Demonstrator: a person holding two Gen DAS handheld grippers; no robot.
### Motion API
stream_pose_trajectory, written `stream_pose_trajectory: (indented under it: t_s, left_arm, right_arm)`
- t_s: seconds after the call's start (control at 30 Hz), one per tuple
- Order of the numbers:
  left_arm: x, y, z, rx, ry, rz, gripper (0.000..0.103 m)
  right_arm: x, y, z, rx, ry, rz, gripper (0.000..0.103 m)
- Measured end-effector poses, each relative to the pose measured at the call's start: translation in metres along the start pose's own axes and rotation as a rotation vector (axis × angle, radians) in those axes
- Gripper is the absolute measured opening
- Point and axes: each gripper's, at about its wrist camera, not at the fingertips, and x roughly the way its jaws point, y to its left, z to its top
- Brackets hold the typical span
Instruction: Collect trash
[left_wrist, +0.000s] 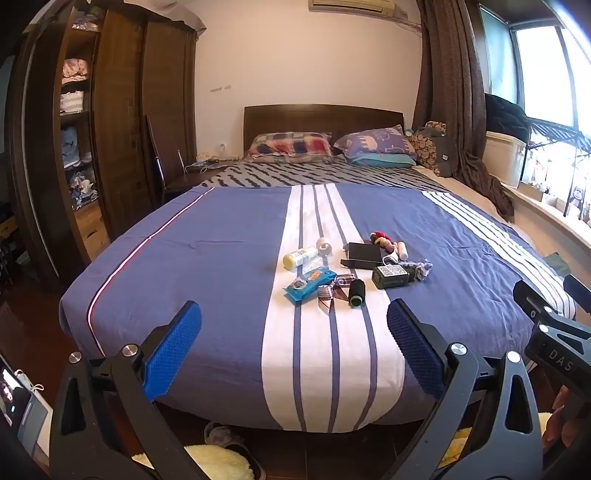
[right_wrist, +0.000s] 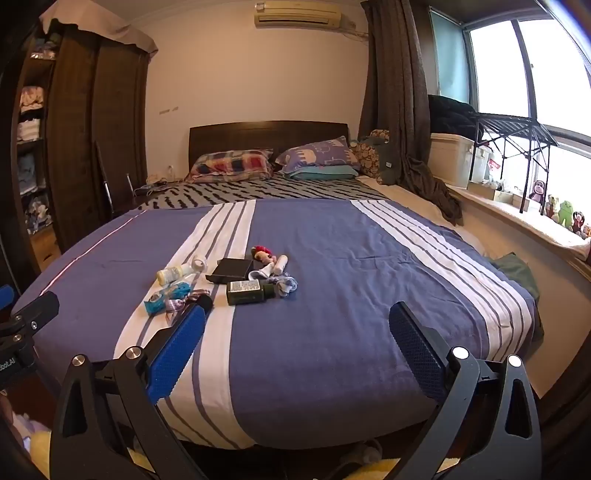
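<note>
My two blue-padded claws, left claw (left_wrist: 294, 343) and right claw (right_wrist: 297, 345), are wide and hold nothing, so the little pile of trash (left_wrist: 351, 271) on the blue striped bed cover (left_wrist: 207, 258) waits untouched.

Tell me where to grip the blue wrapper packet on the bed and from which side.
Grip the blue wrapper packet across its narrow width near the middle, coming from above with the left gripper. It lies flat and long on the bedspread, so its thin side edges suit the open jaws.

The bedspread (left_wrist: 207, 258) is showing blue with white stripes; at its twelve o'clock a checked red-and-blue pillow (left_wrist: 290, 146) is lying. A blue packet (left_wrist: 308, 284) is sitting at nine o'clock of a black spool (left_wrist: 356, 291); blue pads (right_wrist: 177, 354) are lining the fingers.
</note>
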Motion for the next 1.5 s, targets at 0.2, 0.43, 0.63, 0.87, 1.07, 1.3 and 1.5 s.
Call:
stream_pose_trajectory:
  t_s: [0.2, 0.43, 0.63, 0.87, 1.07, 1.3, 1.5]
  left_arm:
    - [0.0, 0.0, 0.0, -0.001, 0.005, 0.0, 0.095]
    - [-0.001, -0.001, 0.0, 0.004, 0.002, -0.001, 0.095]
    - [-0.001, 0.0, 0.003, 0.002, 0.002, -0.002, 0.095]
    - [-0.007, 0.0, 0.006, 0.002, -0.007, -0.003, 0.095]
    - [-0.009, 0.0, 0.007, 0.003, -0.013, -0.007, 0.095]
    - [-0.012, 0.001, 0.009, -0.001, -0.025, -0.006, 0.095]
    - [-0.012, 0.0, 0.008, 0.001, -0.026, -0.009, 0.095]
  right_arm:
    - [-0.001, 0.001, 0.0, 0.001, -0.008, 0.005, 0.1]
    - [-0.004, 0.005, 0.0, -0.001, -0.002, 0.007, 0.1]
    - [-0.004, 0.005, 0.004, 0.002, -0.005, 0.018, 0.1]
    - [-0.004, 0.005, 0.006, 0.001, -0.012, 0.025, 0.1]
    - [-0.009, 0.004, 0.006, 0.001, -0.022, 0.03, 0.1]
    - [-0.011, 0.004, 0.006, 0.002, -0.026, 0.037, 0.1]
    - [-0.012, 0.005, 0.006, -0.001, -0.025, 0.04, 0.1]
